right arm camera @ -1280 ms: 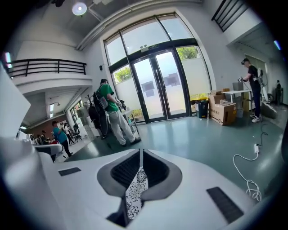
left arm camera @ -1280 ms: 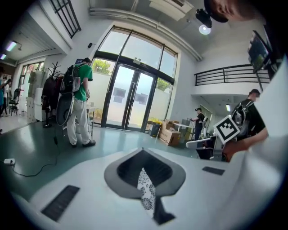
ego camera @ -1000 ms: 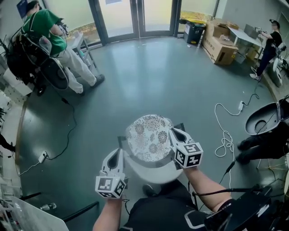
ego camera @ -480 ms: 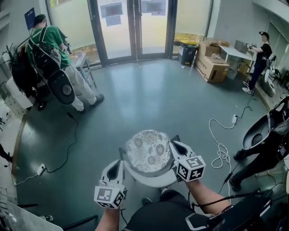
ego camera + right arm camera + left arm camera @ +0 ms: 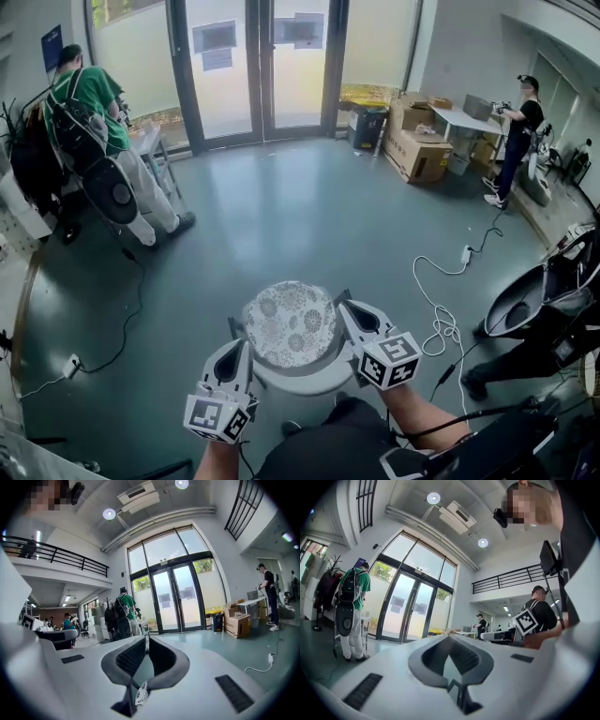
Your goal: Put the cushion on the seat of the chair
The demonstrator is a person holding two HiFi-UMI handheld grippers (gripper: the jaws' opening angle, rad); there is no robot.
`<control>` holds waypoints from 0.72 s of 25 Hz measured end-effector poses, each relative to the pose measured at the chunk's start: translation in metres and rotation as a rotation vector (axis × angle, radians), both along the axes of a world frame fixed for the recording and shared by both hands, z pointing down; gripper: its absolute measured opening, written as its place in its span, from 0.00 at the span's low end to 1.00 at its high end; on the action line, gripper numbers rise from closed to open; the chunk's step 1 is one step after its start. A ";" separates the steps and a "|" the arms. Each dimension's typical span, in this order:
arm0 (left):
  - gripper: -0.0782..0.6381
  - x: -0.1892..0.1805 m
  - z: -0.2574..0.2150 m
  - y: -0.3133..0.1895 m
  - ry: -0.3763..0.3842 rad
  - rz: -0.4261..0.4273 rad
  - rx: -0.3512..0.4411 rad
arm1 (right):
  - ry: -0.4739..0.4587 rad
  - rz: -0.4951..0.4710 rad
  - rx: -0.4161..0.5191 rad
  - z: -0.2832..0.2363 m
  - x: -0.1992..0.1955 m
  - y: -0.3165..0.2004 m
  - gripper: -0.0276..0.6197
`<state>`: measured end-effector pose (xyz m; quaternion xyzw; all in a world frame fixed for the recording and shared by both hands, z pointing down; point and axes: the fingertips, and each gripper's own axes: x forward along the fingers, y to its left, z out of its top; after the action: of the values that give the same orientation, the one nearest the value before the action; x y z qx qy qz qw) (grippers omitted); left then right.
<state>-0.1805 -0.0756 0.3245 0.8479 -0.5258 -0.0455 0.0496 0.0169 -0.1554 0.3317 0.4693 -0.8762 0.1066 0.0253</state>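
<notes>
Mostly hidden: the chair (image 5: 305,377), of which only a white seat rim and two dark frame bits are seen under the round patterned cushion (image 5: 286,323). The cushion is centred over the seat, but contact between the two cannot be confirmed. The left gripper (image 5: 234,349) is pressed shut just beside the cushion's left edge. Nothing identifiable is seen between its jaws, only a dark sliver at their root. The right gripper (image 5: 349,311) is clamped on the cushion's right edge, with a scrap of patterned fabric (image 5: 140,694) pinched between its jaws. At bottom right a dark shell seat (image 5: 525,302) is cut off by the frame. Counted: one cushion, one white chair, two grippers, two standing people (person in green (image 5: 89,103) far left, person in black (image 5: 517,122) far right). Cardboard boxes (image 5: 417,155) are stacked between them, number unclear
</notes>
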 end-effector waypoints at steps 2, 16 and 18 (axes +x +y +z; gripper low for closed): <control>0.12 0.002 -0.001 0.002 0.006 -0.006 -0.007 | -0.008 -0.011 0.012 -0.004 0.003 0.002 0.09; 0.12 0.081 -0.027 -0.014 -0.006 -0.040 -0.008 | -0.013 -0.080 0.083 -0.040 0.072 -0.017 0.06; 0.12 0.087 -0.027 -0.016 -0.009 -0.045 -0.019 | -0.016 -0.084 0.093 -0.045 0.077 -0.018 0.06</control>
<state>-0.0935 -0.0917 0.2971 0.8355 -0.5455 -0.0378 0.0542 0.0941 -0.1733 0.2867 0.4319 -0.8993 0.0686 0.0009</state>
